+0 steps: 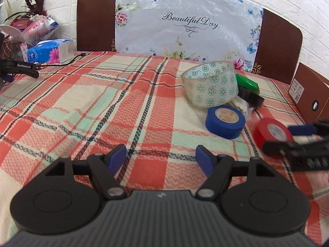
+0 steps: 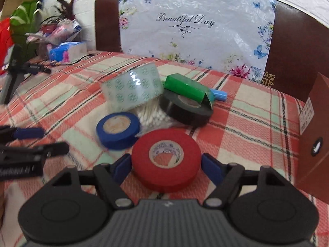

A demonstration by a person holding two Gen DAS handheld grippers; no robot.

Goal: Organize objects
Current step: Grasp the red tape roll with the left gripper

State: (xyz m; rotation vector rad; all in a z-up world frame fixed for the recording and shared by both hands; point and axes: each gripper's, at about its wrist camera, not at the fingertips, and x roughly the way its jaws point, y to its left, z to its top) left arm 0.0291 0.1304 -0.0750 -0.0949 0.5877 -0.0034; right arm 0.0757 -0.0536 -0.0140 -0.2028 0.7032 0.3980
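Observation:
A red tape roll (image 2: 166,159) lies flat on the plaid cloth between the wide-open blue pads of my right gripper (image 2: 166,165); whether the pads touch it I cannot tell. It also shows in the left wrist view (image 1: 272,132), with the right gripper (image 1: 296,136) around it. Behind it lie a blue tape roll (image 2: 117,130) (image 1: 225,121), a black tape roll (image 2: 186,110), a green box (image 2: 186,89), a clear patterned tape roll (image 2: 132,88) (image 1: 210,83) and a bag of cotton swabs (image 2: 151,116). My left gripper (image 1: 161,159) is open and empty over bare cloth, left of the pile.
A brown cardboard box (image 2: 314,135) stands at the right edge. A floral "Beautiful Day" board (image 2: 197,24) leans on the brown headboard behind. A tissue pack (image 1: 50,51), plants, a cable and a black stand (image 1: 19,68) sit at the far left.

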